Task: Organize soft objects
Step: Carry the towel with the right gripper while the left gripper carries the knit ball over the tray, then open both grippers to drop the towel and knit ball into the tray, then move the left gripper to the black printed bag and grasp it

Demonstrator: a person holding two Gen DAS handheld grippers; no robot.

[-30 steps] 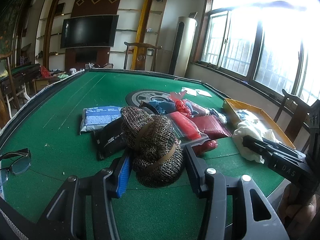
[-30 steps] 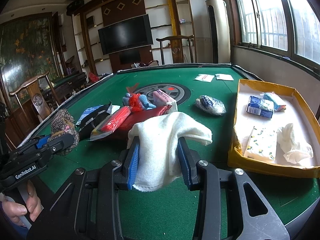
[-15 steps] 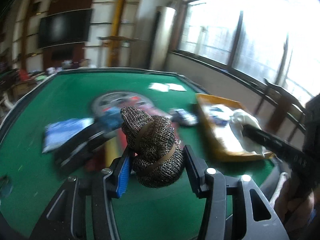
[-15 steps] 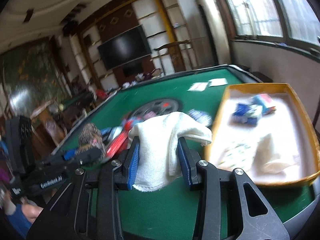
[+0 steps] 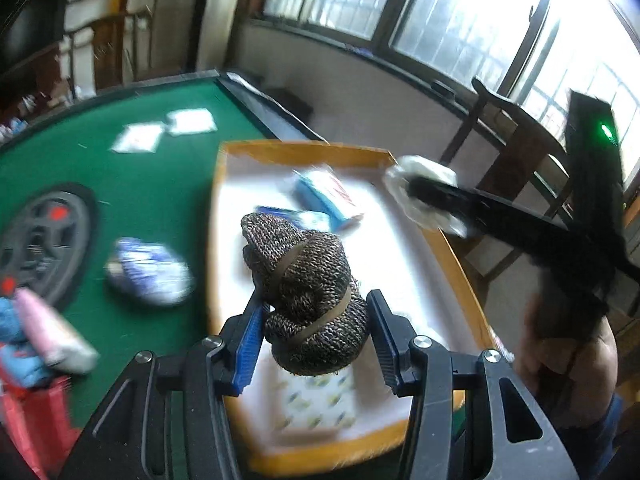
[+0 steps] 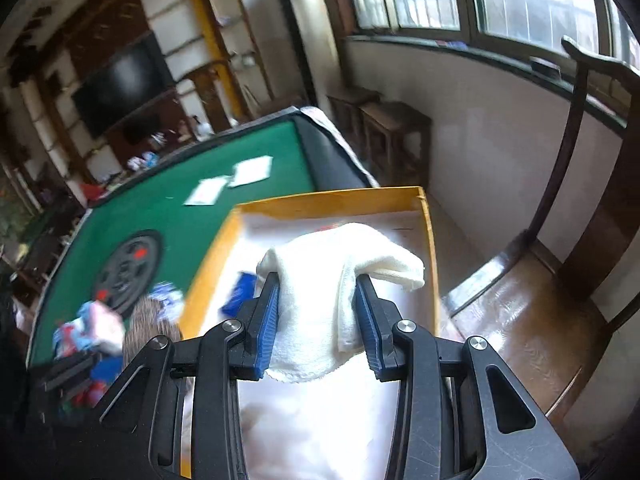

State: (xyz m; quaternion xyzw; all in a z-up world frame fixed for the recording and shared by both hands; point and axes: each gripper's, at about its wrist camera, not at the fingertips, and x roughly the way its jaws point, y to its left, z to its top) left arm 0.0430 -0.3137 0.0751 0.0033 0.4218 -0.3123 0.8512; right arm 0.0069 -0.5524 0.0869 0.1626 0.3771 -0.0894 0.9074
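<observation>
The left gripper [image 5: 314, 326] clamped a brown knit bundle [image 5: 308, 296] over the yellow tray [image 5: 304, 152]; the right gripper [image 6: 316, 312] pinched a folded white cloth [image 6: 340, 276] above its far end. Tray contents were blurred.

The knitted hat [image 5: 308, 292] is mottled brown and black with a tan band. The towel [image 6: 340, 280] is plain white. The tray [image 5: 460, 272] has orange-yellow walls and a white floor, and beside the tray the counter [image 5: 152, 184] is green.
</observation>
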